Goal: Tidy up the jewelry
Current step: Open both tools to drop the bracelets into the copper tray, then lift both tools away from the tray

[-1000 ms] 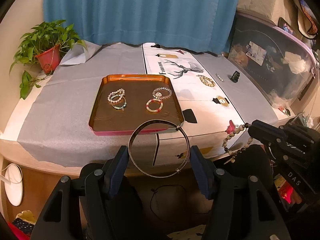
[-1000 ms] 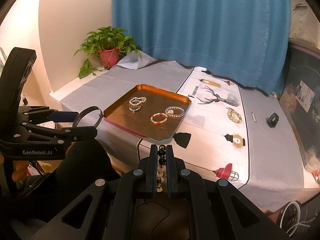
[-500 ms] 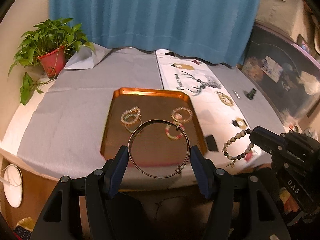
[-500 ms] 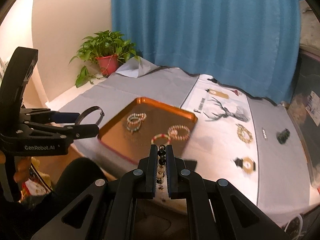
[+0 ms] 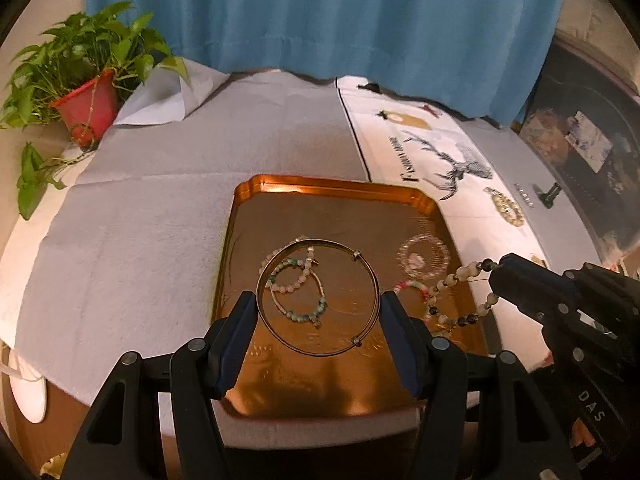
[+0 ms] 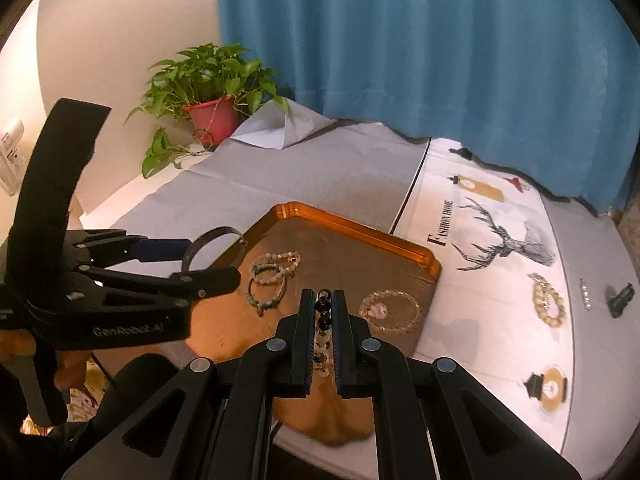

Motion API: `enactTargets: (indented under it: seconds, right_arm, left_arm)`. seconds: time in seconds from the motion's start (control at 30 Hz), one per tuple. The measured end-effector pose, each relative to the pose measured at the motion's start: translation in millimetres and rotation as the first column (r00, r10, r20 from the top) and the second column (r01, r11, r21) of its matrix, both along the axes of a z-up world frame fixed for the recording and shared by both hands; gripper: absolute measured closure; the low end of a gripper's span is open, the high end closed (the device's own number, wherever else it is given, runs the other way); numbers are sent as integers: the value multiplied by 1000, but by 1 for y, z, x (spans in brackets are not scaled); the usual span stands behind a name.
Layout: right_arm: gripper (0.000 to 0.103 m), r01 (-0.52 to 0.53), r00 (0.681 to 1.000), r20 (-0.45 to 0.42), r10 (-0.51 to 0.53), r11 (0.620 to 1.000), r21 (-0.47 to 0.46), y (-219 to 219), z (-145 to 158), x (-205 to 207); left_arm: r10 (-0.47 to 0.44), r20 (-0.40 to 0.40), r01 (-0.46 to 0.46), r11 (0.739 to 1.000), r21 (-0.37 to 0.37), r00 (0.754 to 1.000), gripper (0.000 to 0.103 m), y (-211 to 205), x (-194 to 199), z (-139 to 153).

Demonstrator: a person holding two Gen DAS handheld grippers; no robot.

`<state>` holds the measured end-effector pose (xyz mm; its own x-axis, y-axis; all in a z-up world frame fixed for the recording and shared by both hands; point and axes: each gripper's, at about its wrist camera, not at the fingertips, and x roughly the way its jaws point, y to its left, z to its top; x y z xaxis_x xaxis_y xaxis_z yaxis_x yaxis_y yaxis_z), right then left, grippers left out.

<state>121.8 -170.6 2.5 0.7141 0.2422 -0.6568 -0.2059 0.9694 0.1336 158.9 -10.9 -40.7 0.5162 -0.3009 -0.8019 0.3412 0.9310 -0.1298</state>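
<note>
My left gripper (image 5: 318, 308) is shut on a thin metal bangle (image 5: 372, 280), held flat above the near half of the copper tray (image 5: 340, 190). The bangle also shows in the right wrist view (image 6: 212, 238). My right gripper (image 6: 323, 300) is shut on a beaded bracelet (image 6: 322, 316). In the left wrist view that bracelet (image 5: 460, 276) hangs over the tray's right edge. In the tray lie green and pink bead bracelets (image 5: 298, 276), a clear bead bracelet (image 5: 424, 256) and a multicoloured one (image 5: 412, 286).
A yellow bead bracelet (image 6: 548, 306), a small silver bar (image 6: 585, 288) and a black clip (image 6: 618, 298) lie on the white printed cloth (image 6: 492, 272) right of the tray. A potted plant (image 5: 86, 92) stands far left. A blue curtain (image 5: 320, 16) hangs behind.
Both grippers have moved forward over the table with their jewelry. The bangle now hangs over the tray, and the beaded bracelet is at the tray's right edge.
</note>
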Motion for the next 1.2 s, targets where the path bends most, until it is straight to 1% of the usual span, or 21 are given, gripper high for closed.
enactTargets:
  seconds: [0.07,0.1,0.13,0.17,0.2,0.23,0.27,0.4,0.53,0.63,0.8,0.9,1.07,1.2]
  right_arm:
    - [95,-4,1000,-25,5,1000,7,-1,-11,10]
    - [94,-6,999,-50,6,1000,5,1,-19,15]
    - [91,-3,997,-76,2,1000,-6,3,-28,19]
    - [80,3,994,-108,-7,999,-32,5,-37,23]
    - [69,11,990,-140,-20,998,-64,6,-45,25]
    - [45,23,985,-169,-39,995,-97,7,-55,27]
    - [38,32,983,-179,-52,994,-109,6,-60,24]
    - [35,35,984,-172,-52,994,-103,2,-64,3]
    - [33,53,985,-156,-69,993,-106,-2,-54,-29]
    - [32,75,988,-128,-88,992,-99,-3,-40,-58]
    - [30,141,988,-54,-145,987,-73,-9,-11,-108]
    - [29,164,986,-11,-164,985,-58,-10,4,-136]
    - [29,169,986,25,-167,983,-66,-5,17,-171]
    - [29,181,983,36,-178,981,-67,-5,20,-189]
  left_arm:
    - [10,-13,-10,1000,13,1000,44,-1,7,-11]
    - [26,-18,-26,999,33,999,42,-1,12,-19]
    - [38,-21,-37,998,46,999,34,0,14,-25]
    - [52,-29,-50,997,65,998,26,1,18,-32]
    - [69,-42,-65,994,87,997,13,3,21,-40]
    - [79,-47,-74,993,96,996,11,5,23,-44]
    - [88,-53,-83,991,105,995,11,7,22,-48]
    - [106,-85,-95,987,126,991,11,16,5,-52]
    - [126,-70,-117,986,123,990,11,23,-30,-41]
    - [125,-37,-120,985,124,991,11,25,-62,-26]
    - [107,34,-111,986,126,994,11,22,-112,2]
    - [94,65,-101,987,126,993,10,20,-133,16]
    - [91,105,-103,988,111,990,10,21,-162,35]
    - [88,144,-105,988,113,986,10,20,-178,48]
